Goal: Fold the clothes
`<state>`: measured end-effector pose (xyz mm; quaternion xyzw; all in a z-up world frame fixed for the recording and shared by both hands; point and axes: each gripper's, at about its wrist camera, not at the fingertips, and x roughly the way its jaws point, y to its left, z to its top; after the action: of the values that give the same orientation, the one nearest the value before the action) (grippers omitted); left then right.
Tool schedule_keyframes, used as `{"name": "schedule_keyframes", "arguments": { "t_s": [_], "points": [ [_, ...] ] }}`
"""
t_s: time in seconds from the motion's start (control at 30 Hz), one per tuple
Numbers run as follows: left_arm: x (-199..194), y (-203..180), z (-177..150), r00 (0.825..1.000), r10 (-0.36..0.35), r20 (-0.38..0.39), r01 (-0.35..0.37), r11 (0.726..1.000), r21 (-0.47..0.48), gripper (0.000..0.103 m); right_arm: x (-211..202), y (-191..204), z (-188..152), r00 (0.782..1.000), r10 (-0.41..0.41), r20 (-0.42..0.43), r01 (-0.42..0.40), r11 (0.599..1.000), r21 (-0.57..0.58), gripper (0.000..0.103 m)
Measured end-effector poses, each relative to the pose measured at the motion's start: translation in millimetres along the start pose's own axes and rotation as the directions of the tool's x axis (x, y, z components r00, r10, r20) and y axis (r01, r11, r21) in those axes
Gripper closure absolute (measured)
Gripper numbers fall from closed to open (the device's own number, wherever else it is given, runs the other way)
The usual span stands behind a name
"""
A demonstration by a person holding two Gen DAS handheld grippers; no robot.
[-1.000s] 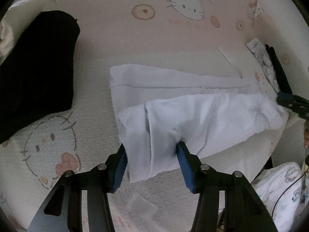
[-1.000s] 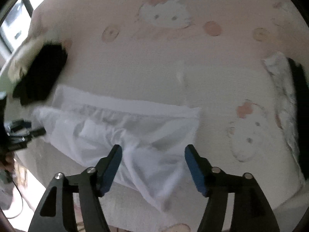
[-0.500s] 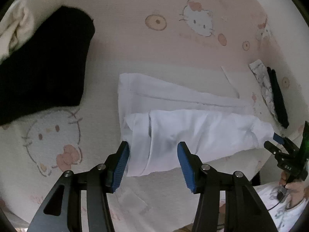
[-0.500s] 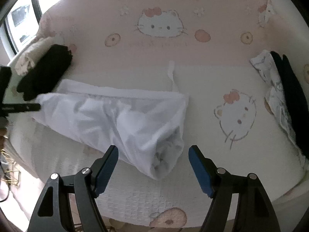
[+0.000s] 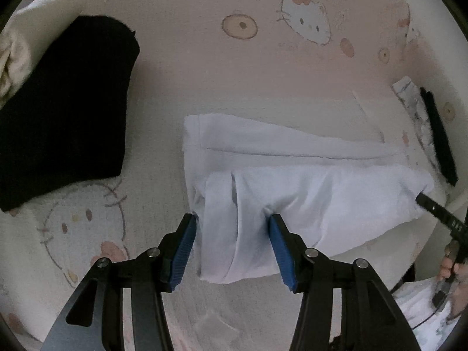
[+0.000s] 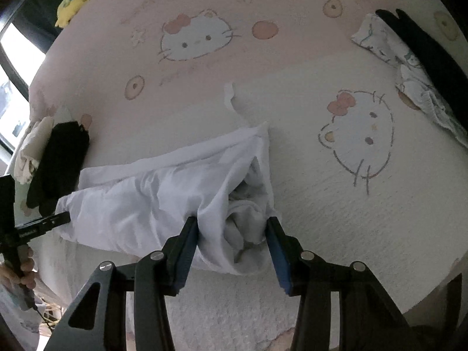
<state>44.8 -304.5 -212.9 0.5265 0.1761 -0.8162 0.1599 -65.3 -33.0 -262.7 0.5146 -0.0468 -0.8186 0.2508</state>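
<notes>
Pink and cream bedding (image 5: 181,87) printed with cartoon cats covered the bed, and a white garment (image 5: 307,193) lay folded lengthwise near its front edge.

From the left wrist view, the left gripper (image 5: 231,234) pointed steeply down with its blue pads (image 5: 182,248) on either side of the garment's near end; the cloth bunched between the jaws and met both pads, so it was pinched there. The same gripper showed at the left edge of the right wrist view (image 6: 58,219), its tip at the garment's far end.

From the right wrist view, the right gripper (image 6: 232,234) had just been closing, and its jaws pressed in on the open, crumpled end of the garment (image 6: 163,201), with folds gathered between the pads (image 6: 187,248). Its tip appeared in the left wrist view (image 5: 424,201) at the garment's right end, with a hand (image 5: 450,269) on its handle.

Outward from the garment, a black cloth (image 5: 61,108) lay to the left beside a cream one (image 5: 14,55). Well apart on the right, a patterned cloth (image 6: 409,70) lay under a black strip (image 6: 430,52). A yellow plush toy (image 6: 73,3) sat beyond the bed.
</notes>
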Motion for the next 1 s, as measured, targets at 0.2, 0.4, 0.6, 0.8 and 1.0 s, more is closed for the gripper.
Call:
{"name": "schedule_keyframes", "arguments": {
  "t_s": [0.2,0.4,0.6,0.8,1.0],
  "points": [
    [19.1,0.2,2.2,0.997,0.059,-0.054,-0.061,0.998,-0.028,0.047,23.2,-20.6,1.8,0.999,-0.028,-0.027,0.032,0.981,0.193,0.056],
    [26.2,3.7,-0.7,0.994,0.095,-0.050,-0.096,0.995,-0.024,0.038,35.4,-8.6,11.5,0.987,-0.141,-0.075,0.149,0.983,0.107,0.052],
    [22.6,-30.3,-5.2,0.961,0.271,0.059,-0.277,0.927,0.252,0.034,41.3,-11.0,20.9,0.981,-0.148,-0.125,0.155,0.987,0.052,0.051],
    [7.7,-71.5,-23.9,0.864,0.422,0.275,-0.504,0.726,0.467,0.031,22.8,-15.2,16.2,0.992,-0.107,-0.071,0.105,0.994,-0.029,0.040],
    [-28.8,-106.2,-64.3,0.780,0.317,0.540,-0.623,0.474,0.622,0.031,-22.6,10.2,2.8,0.973,-0.217,0.078,0.230,0.935,-0.269,0.029]
  ]
}}
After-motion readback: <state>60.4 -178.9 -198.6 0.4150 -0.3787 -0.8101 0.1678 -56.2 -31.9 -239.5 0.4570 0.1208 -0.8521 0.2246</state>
